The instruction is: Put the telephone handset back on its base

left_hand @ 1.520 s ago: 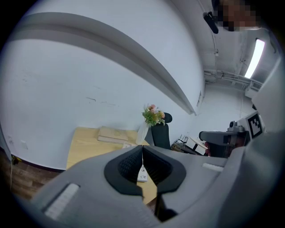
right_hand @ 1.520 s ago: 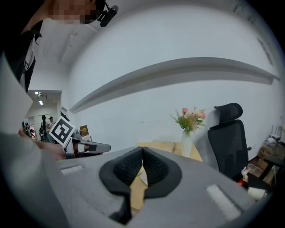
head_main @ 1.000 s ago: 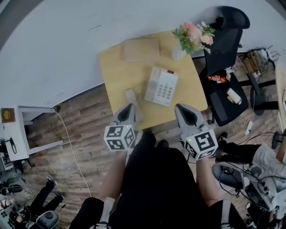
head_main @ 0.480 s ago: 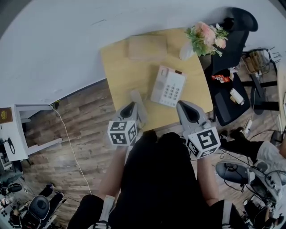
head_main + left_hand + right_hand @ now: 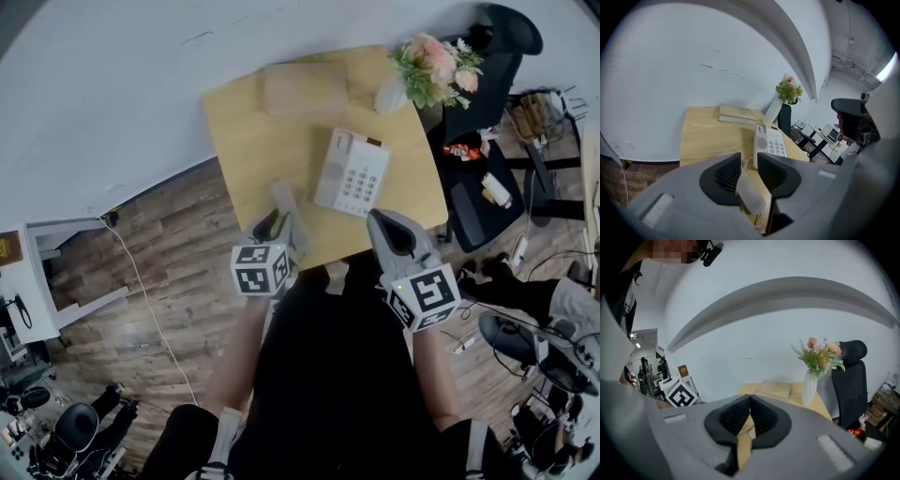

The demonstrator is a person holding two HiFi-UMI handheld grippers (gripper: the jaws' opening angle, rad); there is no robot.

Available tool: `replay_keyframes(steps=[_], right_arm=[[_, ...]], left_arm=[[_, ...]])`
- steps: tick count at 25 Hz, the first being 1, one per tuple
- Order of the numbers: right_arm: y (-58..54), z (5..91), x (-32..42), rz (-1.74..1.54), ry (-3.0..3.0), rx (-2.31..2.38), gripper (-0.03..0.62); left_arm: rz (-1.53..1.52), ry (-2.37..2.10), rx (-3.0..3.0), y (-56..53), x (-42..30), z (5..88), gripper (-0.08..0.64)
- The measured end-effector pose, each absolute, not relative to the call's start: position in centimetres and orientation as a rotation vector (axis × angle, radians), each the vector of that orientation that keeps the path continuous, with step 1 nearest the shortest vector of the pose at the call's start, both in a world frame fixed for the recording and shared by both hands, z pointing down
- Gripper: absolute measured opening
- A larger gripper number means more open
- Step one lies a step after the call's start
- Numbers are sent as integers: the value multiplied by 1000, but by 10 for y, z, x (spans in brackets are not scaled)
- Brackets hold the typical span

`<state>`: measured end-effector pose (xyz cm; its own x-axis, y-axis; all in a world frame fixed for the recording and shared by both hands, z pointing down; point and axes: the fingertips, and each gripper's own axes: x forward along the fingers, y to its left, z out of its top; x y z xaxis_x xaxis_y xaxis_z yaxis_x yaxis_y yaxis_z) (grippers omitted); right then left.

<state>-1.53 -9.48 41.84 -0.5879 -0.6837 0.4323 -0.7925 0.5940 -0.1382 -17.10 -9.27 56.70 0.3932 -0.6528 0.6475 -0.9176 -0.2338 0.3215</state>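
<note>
Far left: left gripper (image 5: 749,169), jaws opening to a moderate gap, pads seemingly clear of the white telephone handset (image 5: 751,197) lying between them on the wooden table (image 5: 242,141). Just ahead of that claw, toward its right: coiled cord (image 5: 746,162) leading to the white telephone base (image 5: 352,173), keypad up, cradle vacant, not touched by the handset. Farther ahead of the left claw: flat tan box (image 5: 302,89) at the table's far edge. To the right: right gripper (image 5: 750,414), jaws closed together on nothing, over the near table edge, with the base ahead and to its left. Ahead and right of the right claw: vase of pink flowers (image 5: 427,67). Handling, as judged: handset probably light, stiff moulded plastic, smooth enough to swivel or slip in a loose pinch. Not fragile, though tethered by a springy cord likely to tug sideways. Best taken across the narrow middle of the grip, between earpiece and mouthpiece, for balance. Task not yet completed: handset off the cradle.
</note>
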Motion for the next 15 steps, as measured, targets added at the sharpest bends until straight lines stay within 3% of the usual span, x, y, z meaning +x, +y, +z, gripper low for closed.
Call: replay_keyframes(steps=[15], right_arm=[[-95, 440, -19, 514, -2453, 1136, 3]], left_arm=[[573, -1319, 1814, -90, -165, 639, 195]])
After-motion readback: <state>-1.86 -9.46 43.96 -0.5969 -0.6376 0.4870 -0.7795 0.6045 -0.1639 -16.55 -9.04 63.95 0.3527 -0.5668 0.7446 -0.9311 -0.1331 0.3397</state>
